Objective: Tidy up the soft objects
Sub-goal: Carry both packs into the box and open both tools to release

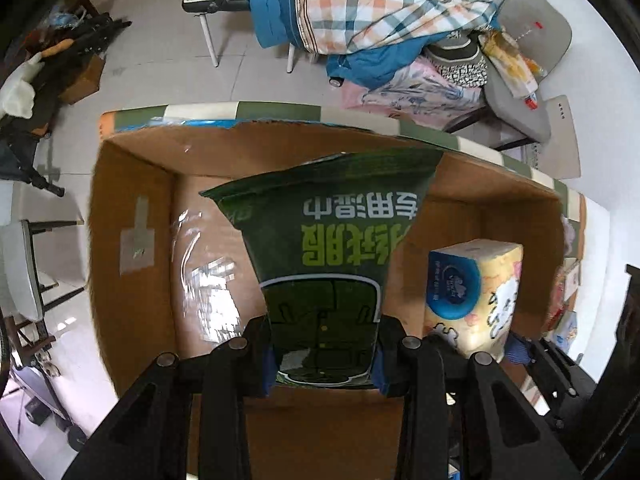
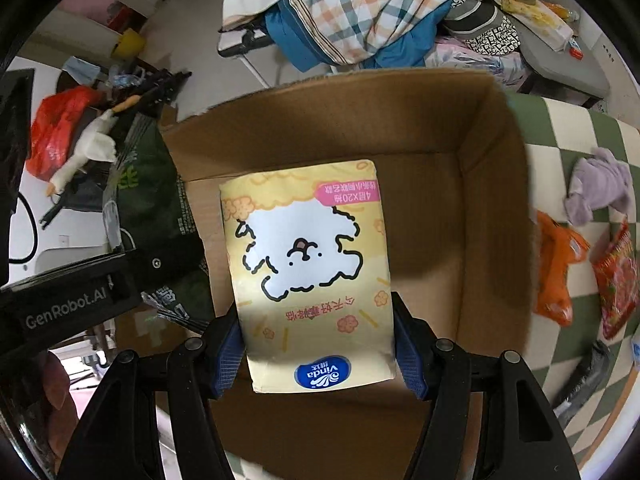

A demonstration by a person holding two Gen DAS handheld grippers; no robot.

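Left gripper, pointing straight down, is clamping a green wipes pack between nearly closed jaws; the pack is hanging over the open cardboard box. Right gripper, tilted steeply down, is gripping a yellow tissue pack at its sides with jaws partly apart, holding it above the box floor. In the left view the tissue pack is showing at 4 o'clock of the wipes pack. The box is sitting on a green-and-white checked table. At 12 o'clock, a chair is carrying a plaid blanket. On the table at 3 o'clock of the box are lying an orange bag and a lilac cloth.
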